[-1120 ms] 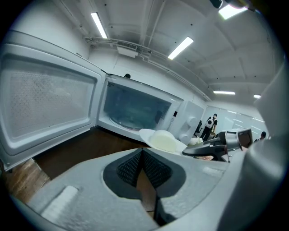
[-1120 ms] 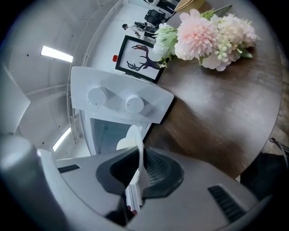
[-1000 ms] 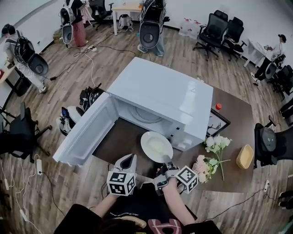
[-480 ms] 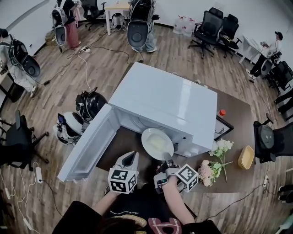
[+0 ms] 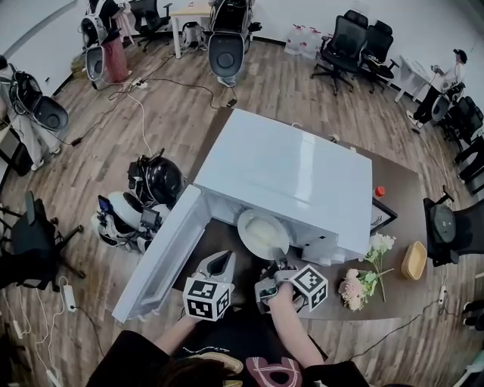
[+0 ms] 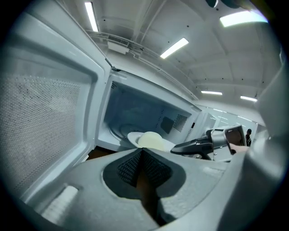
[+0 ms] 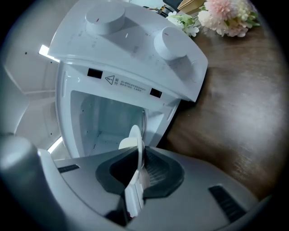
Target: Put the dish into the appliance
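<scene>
A wood-plank floor [image 5: 174, 106] spreads far ahead of the jaws and out to both sides, with cables [image 5: 141, 113] trailing over it. Beneath the jaws and off to their right lies a dark brown table [image 5: 397, 196]. Far ahead and to the right, black office chairs [image 5: 355, 41] stand by a white wall [image 5: 423, 19]. A pale table [image 5: 193, 10] stands far ahead. Long strip lights [image 6: 174, 47] glow in the ceiling above the left jaws.

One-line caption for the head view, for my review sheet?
Right gripper holds a plate by its rim at the mouth of the open microwave; left gripper hovers shut alongside.
</scene>
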Demonstrator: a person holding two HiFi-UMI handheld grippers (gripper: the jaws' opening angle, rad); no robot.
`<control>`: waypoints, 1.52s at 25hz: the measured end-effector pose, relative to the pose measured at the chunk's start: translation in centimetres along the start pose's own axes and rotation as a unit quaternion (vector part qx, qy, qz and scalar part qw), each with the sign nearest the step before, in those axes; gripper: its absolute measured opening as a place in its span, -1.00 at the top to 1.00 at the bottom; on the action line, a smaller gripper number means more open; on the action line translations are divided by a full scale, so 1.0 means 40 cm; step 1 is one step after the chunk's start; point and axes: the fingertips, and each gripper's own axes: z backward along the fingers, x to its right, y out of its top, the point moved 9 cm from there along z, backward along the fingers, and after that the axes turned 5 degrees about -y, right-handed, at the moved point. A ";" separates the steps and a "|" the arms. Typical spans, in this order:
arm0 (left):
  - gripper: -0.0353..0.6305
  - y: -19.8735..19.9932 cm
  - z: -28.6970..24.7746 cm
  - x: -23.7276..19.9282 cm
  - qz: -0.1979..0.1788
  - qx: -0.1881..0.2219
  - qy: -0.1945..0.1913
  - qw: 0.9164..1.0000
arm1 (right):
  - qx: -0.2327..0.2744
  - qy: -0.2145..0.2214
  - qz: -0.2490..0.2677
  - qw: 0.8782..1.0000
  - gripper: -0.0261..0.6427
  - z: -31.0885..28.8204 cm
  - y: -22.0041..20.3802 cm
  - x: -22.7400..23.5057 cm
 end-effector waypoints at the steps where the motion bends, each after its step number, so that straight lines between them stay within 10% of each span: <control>1: 0.88 0.001 0.002 -0.011 0.001 -0.001 0.000 1.000 | 0.002 -0.002 0.001 1.000 0.79 -0.011 -0.003 -0.004; 16: 0.88 0.003 0.006 -0.062 0.001 -0.008 -0.012 1.000 | 0.050 -0.022 -0.038 0.998 0.77 -0.108 -0.009 -0.044; 38: 0.88 0.000 0.002 -0.073 0.001 -0.021 -0.021 1.000 | 0.054 -0.029 0.039 0.997 0.78 -0.200 0.033 -0.101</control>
